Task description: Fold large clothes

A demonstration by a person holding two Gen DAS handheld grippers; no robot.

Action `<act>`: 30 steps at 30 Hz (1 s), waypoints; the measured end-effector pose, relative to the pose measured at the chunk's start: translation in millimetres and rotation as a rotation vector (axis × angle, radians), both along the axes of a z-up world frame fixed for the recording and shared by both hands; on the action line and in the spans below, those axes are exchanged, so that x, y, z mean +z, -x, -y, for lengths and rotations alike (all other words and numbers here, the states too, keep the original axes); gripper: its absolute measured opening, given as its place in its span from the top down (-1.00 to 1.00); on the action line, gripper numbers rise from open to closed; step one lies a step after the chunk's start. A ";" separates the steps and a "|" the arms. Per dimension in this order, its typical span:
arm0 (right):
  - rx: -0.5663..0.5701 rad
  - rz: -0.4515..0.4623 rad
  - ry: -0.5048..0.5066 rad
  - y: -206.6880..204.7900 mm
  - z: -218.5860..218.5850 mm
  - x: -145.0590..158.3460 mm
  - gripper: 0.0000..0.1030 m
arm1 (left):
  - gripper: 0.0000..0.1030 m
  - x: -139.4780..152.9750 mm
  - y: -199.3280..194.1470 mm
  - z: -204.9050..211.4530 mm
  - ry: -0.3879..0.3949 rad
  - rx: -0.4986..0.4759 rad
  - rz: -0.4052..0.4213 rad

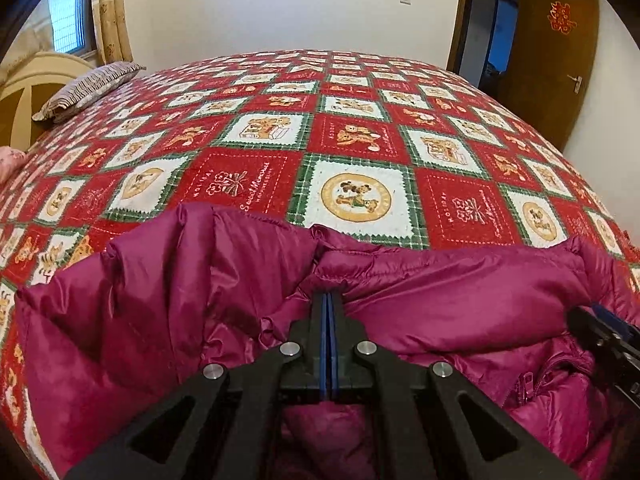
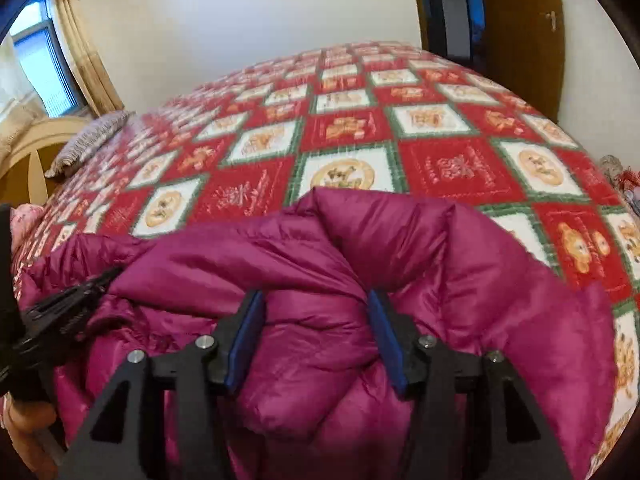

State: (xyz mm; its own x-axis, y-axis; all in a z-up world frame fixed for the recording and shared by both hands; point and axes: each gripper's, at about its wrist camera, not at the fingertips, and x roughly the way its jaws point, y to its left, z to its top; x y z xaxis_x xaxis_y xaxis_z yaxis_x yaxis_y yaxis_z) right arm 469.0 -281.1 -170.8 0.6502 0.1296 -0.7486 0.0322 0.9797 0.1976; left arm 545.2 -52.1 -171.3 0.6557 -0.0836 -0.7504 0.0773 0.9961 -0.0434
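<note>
A magenta puffer jacket [image 1: 440,292] lies bunched on the near part of the bed; it also fills the lower half of the right wrist view [image 2: 320,252]. My left gripper [image 1: 330,298] is shut on a fold of the jacket, its blue pads pressed together. My right gripper [image 2: 316,300] is open, its blue pads [image 2: 248,336] standing wide apart on either side of a puffy fold of the jacket. The right gripper shows at the right edge of the left wrist view [image 1: 600,332], and the left gripper shows at the left of the right wrist view [image 2: 64,304].
The bed is covered by a red, white and green bear-patterned quilt [image 1: 352,136]. A striped pillow [image 1: 88,88] lies at the far left by the headboard [image 1: 24,92]. A brown door [image 1: 556,56] stands at the far right, a curtained window [image 2: 40,64] at the left.
</note>
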 end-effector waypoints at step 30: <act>-0.112 0.251 0.048 355.6 47.6 124.1 -0.59 | 0.98 90.0 296.5 -163.9 0.337 -0.262 0.074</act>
State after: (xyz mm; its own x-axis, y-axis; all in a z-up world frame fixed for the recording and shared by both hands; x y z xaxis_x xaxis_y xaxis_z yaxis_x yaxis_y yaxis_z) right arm 113.4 -328.8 -46.7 0.8242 0.0151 -0.5661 0.0966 0.9812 0.1670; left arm 248.7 111.9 -81.3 0.6302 -0.4871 -0.6046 0.3412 0.8732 -0.3480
